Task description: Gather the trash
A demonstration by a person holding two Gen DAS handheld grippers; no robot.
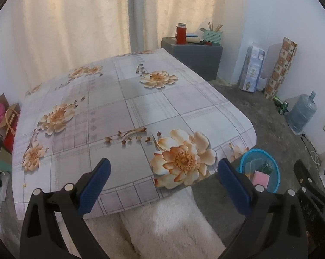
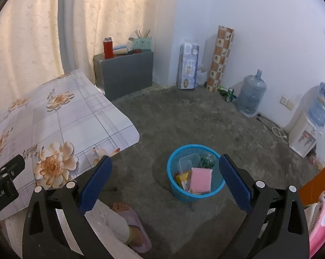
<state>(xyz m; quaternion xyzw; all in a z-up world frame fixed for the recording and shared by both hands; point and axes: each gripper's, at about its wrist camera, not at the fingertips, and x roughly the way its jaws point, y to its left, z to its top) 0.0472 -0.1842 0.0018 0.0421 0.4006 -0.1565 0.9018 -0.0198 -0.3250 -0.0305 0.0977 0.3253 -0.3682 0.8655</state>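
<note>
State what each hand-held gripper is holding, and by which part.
Nothing is held. The left hand-held gripper is open above the table edge, and the right hand-held gripper is open above the blue basket.

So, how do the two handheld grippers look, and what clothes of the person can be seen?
Both the left gripper and the right gripper have black plastic frames with triangular cut-outs, silver round bolt heads, and textured dark blue pads on the fingers. White lettering marks the left gripper's body in the right wrist view. The person wears fluffy white trousers and a lilac slipper.

Home: curtains (image 2: pixel 44 26), water dispenser (image 2: pixel 304 138)
</note>
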